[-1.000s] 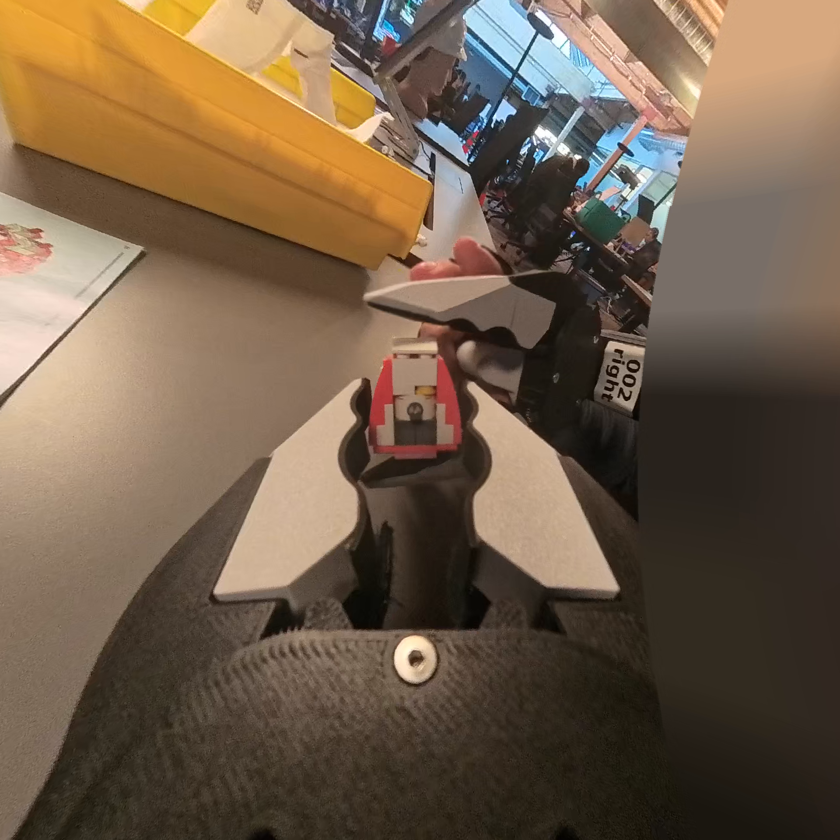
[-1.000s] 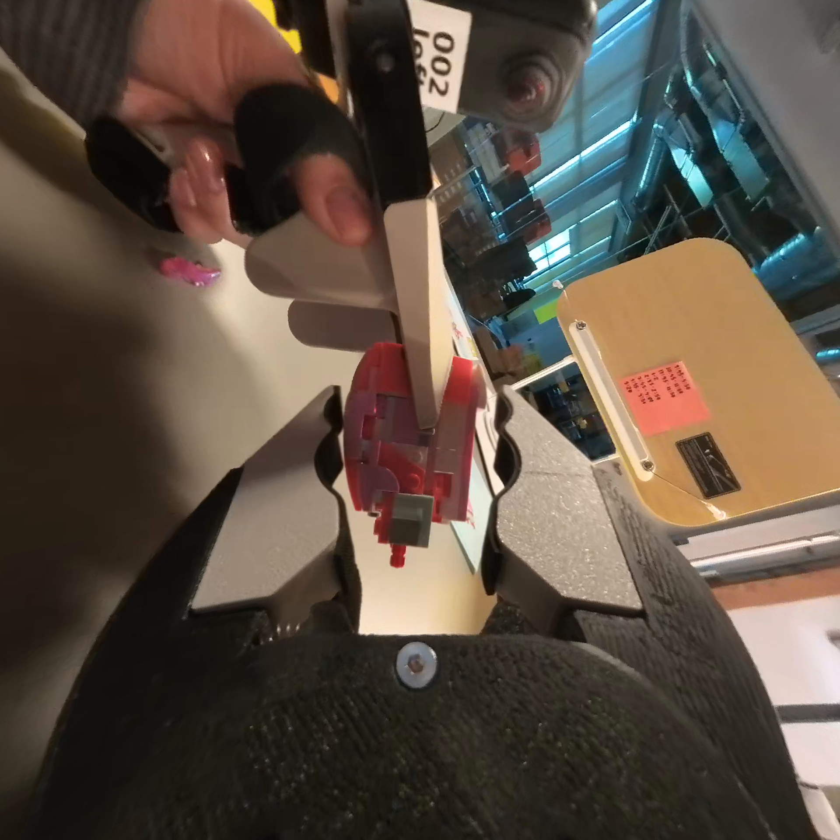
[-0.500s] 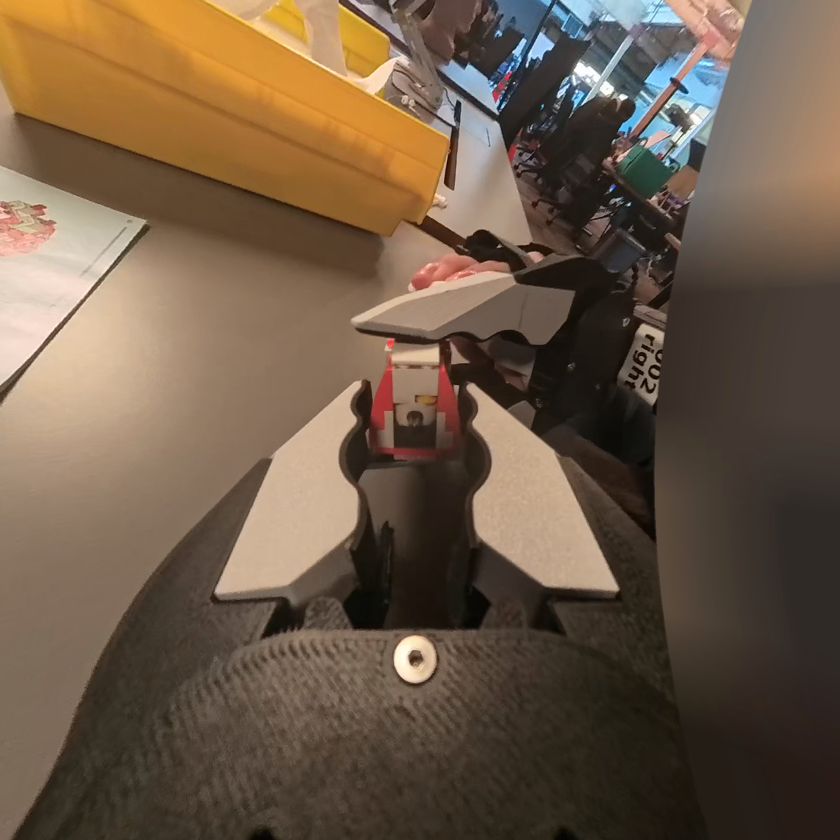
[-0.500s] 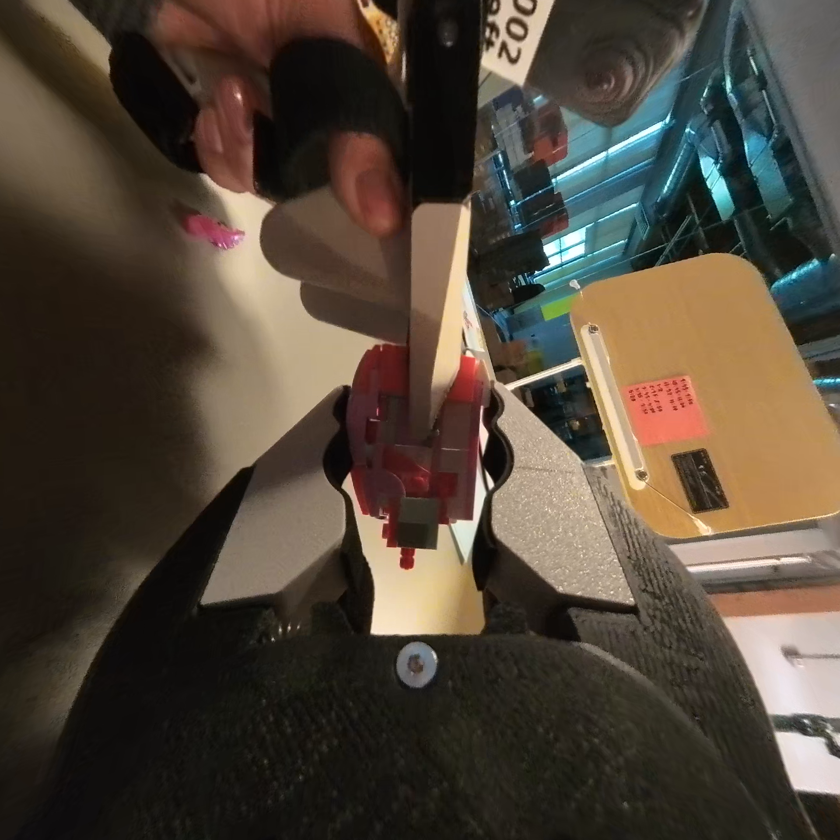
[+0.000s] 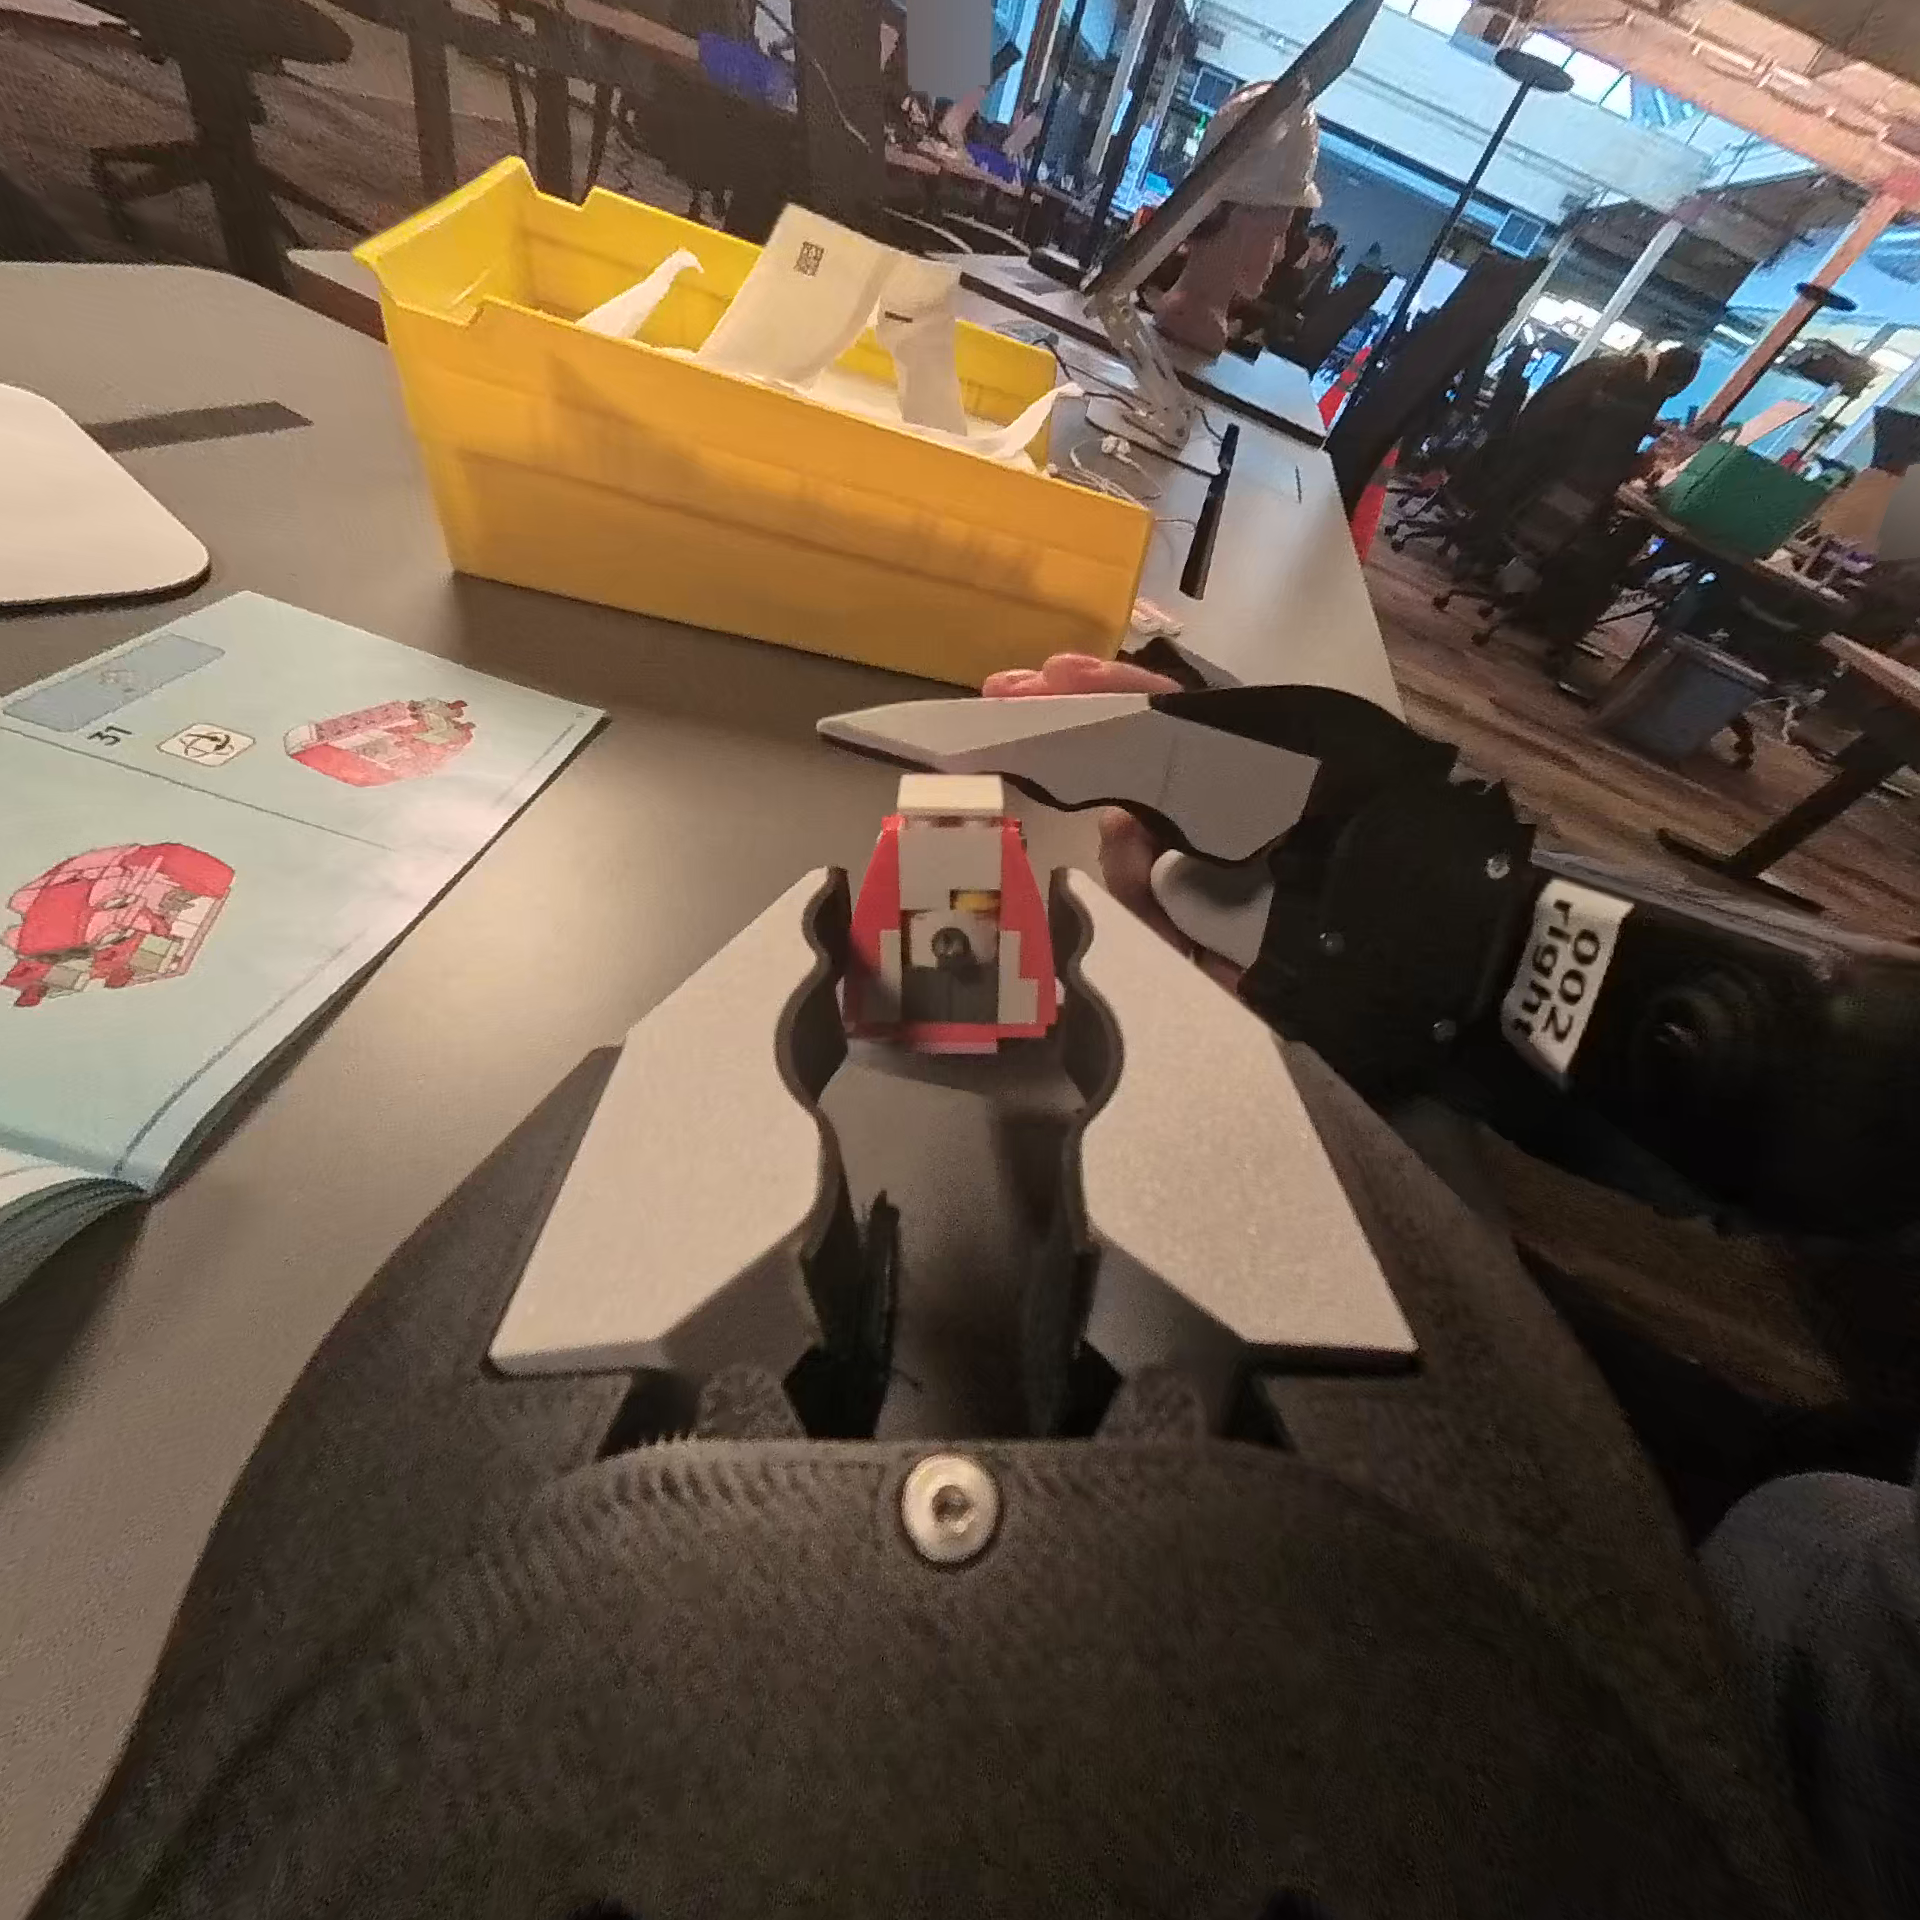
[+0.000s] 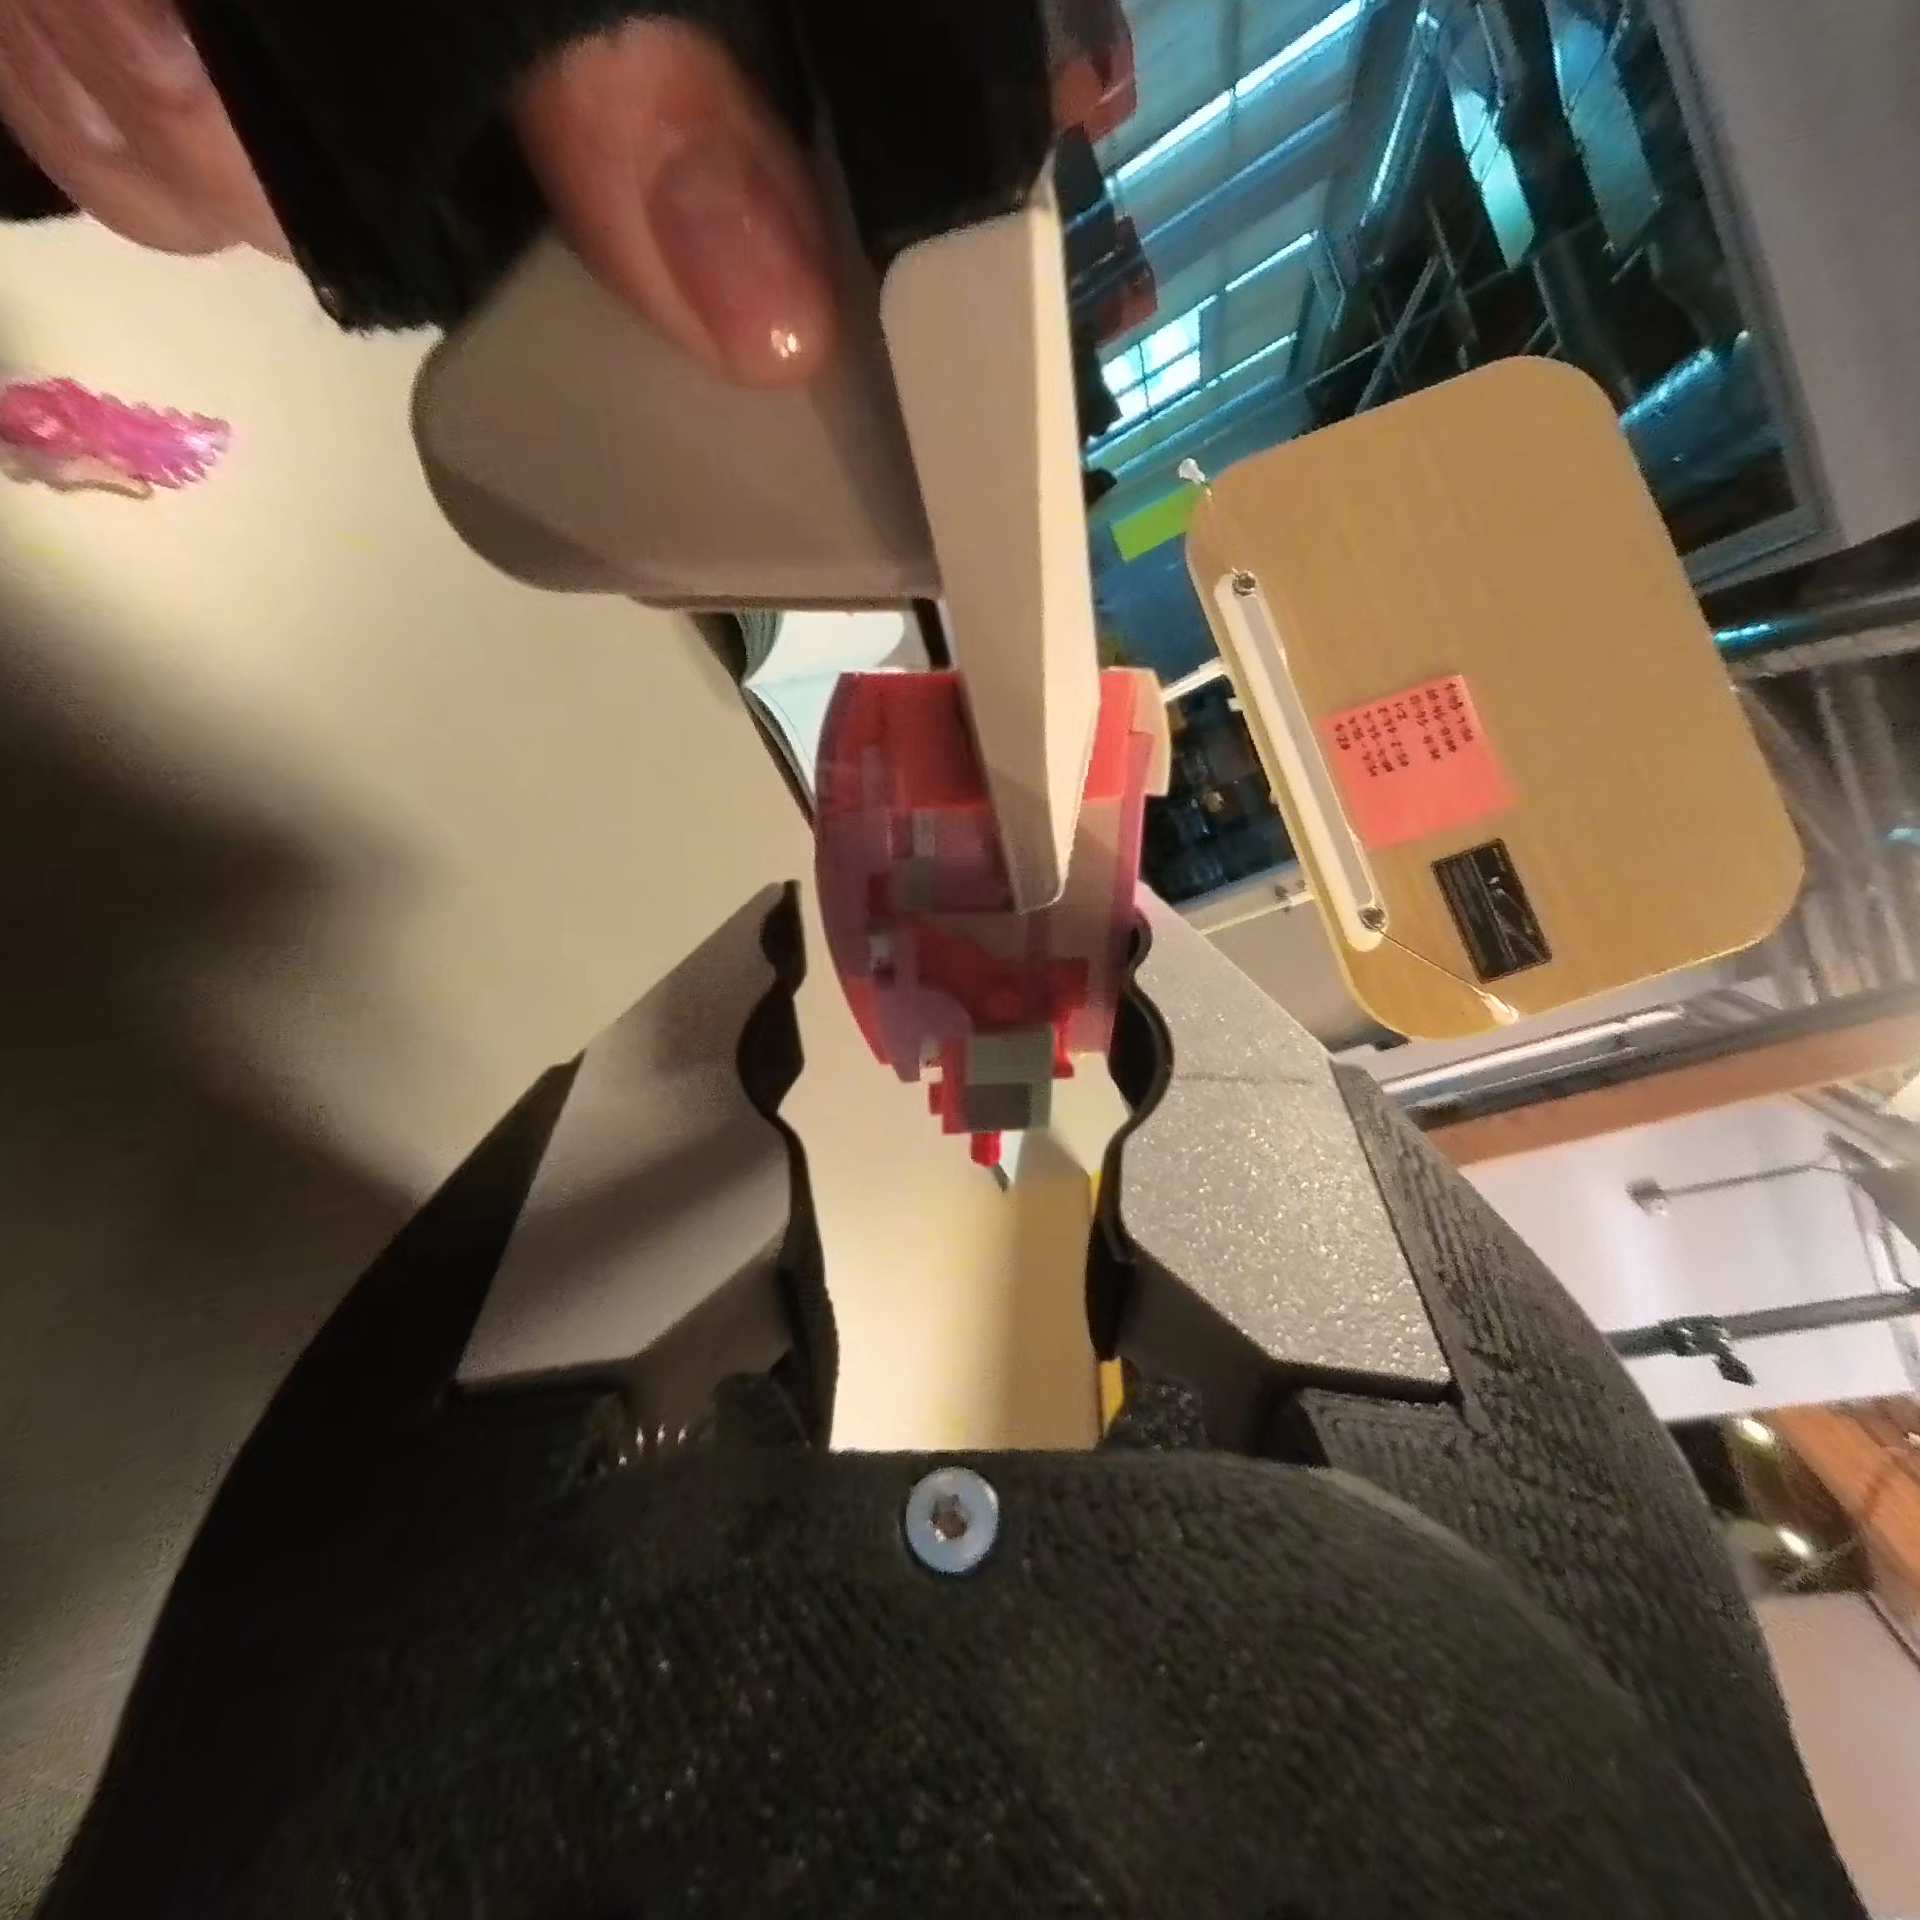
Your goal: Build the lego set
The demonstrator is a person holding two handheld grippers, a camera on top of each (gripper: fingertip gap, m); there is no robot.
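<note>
At frame centre, my left hand-held gripper [image 5: 951, 961] pinched a red-and-grey brick model [image 5: 951, 935] above the desk [image 5: 582, 935]. My right hand-held gripper [image 6: 956, 982] stood spread around it, one finger [image 6: 1195, 1091] touching.

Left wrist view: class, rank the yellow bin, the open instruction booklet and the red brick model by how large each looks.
1. Yellow bin
2. Instruction booklet, partly cut off by the frame, so close to the bin
3. Red brick model, smallest although nearest the camera
</note>
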